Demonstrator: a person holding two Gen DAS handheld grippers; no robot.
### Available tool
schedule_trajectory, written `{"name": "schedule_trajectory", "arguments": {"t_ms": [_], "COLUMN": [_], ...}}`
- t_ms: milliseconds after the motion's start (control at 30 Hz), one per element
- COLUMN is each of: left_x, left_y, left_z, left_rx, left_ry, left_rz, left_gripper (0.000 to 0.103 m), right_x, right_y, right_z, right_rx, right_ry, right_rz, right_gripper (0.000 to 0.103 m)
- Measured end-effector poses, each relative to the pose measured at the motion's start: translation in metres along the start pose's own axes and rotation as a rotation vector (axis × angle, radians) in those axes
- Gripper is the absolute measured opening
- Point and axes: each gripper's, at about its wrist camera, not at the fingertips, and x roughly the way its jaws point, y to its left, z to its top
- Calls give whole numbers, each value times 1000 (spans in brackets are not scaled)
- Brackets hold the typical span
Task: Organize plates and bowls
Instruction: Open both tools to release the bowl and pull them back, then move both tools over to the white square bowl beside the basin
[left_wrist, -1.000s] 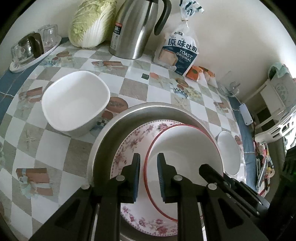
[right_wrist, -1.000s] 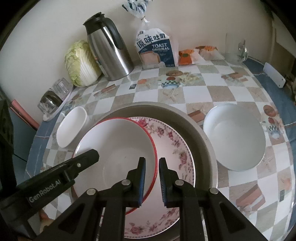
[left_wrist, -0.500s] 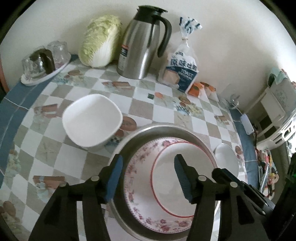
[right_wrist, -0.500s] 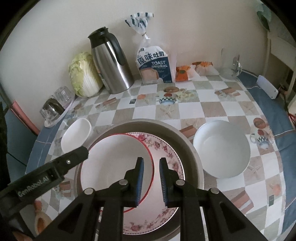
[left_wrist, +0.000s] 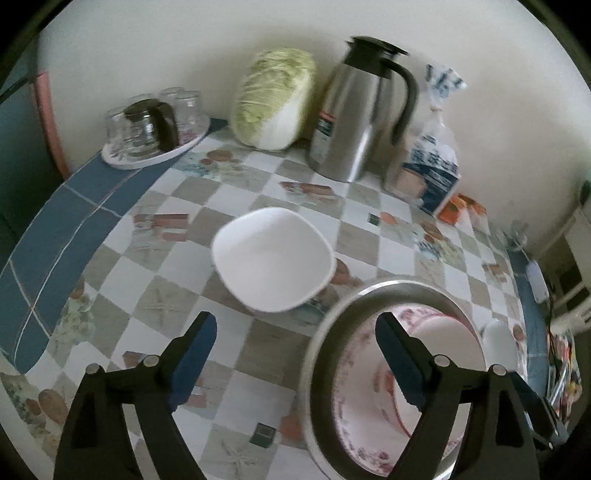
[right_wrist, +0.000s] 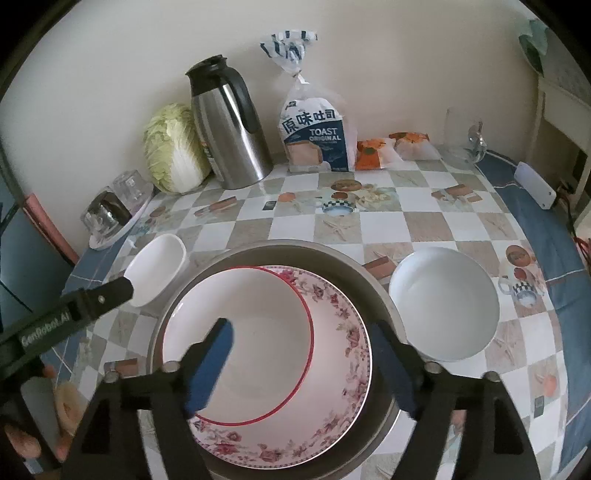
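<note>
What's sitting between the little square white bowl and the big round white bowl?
The metal basin sits between the square white bowl and the round white bowl, holding the flowery plate and the red-rimmed plate. The right wrist view shows it.

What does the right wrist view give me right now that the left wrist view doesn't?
Only the right wrist view shows the round white bowl fully, right of the metal basin, the readable toast bag, and the left gripper's finger reaching in.

Only the left wrist view shows the square white bowl centred ahead of the left gripper, and the tray's glasses clearly.

Both show the basin holding the red-rimmed plate on the floral plate, the thermos and the cabbage. Both grippers' jaws are opening, gripping nothing.
</note>
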Motion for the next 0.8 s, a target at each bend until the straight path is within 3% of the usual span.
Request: {"name": "schedule_trajectory", "arguments": {"t_ms": [200,800], "left_x": [1,-1], "left_y": [19,75], "left_z": [4,24], "left_rx": [-57,-180], "left_ry": [-10,-86], "left_rz": [19,14], "left_gripper": [94,95], "right_x": [1,-16], "right_y": [4,24], "right_z": [-2,-1], "right_rx": [-16,6], "right_ry": [-8,-88], "right_rz": [0,-11], "right_gripper": [102,103]}}
